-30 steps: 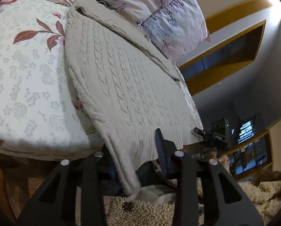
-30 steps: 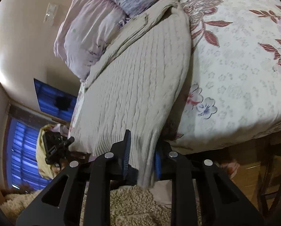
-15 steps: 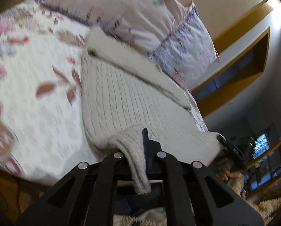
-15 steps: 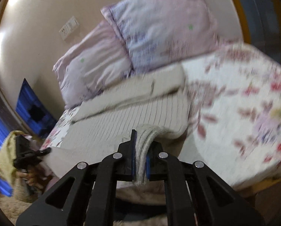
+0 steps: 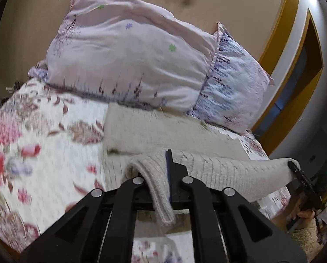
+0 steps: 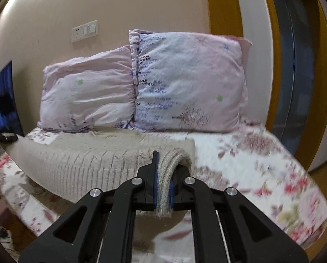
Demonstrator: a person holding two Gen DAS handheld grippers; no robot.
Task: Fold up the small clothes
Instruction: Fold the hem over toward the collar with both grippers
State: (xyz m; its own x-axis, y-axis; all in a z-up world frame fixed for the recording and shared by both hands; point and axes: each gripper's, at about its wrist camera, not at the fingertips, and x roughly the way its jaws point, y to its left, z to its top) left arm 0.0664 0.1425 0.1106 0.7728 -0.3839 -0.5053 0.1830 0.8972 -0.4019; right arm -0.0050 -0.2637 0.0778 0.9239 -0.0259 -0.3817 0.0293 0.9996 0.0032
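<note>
on the floral bedspread (image 5: 32, 135), just in front of the two lilac pillows (image 6: 185, 83), i see the beige cable-knit sweater (image 5: 218, 171) lying flat, its near hem lifted off the bed. my left gripper (image 5: 163, 175) is clamped on the hem's left corner, which droops between the fingers. my right gripper (image 6: 163, 188) pinches the right corner between its blue pads (image 6: 155, 182).
</note>
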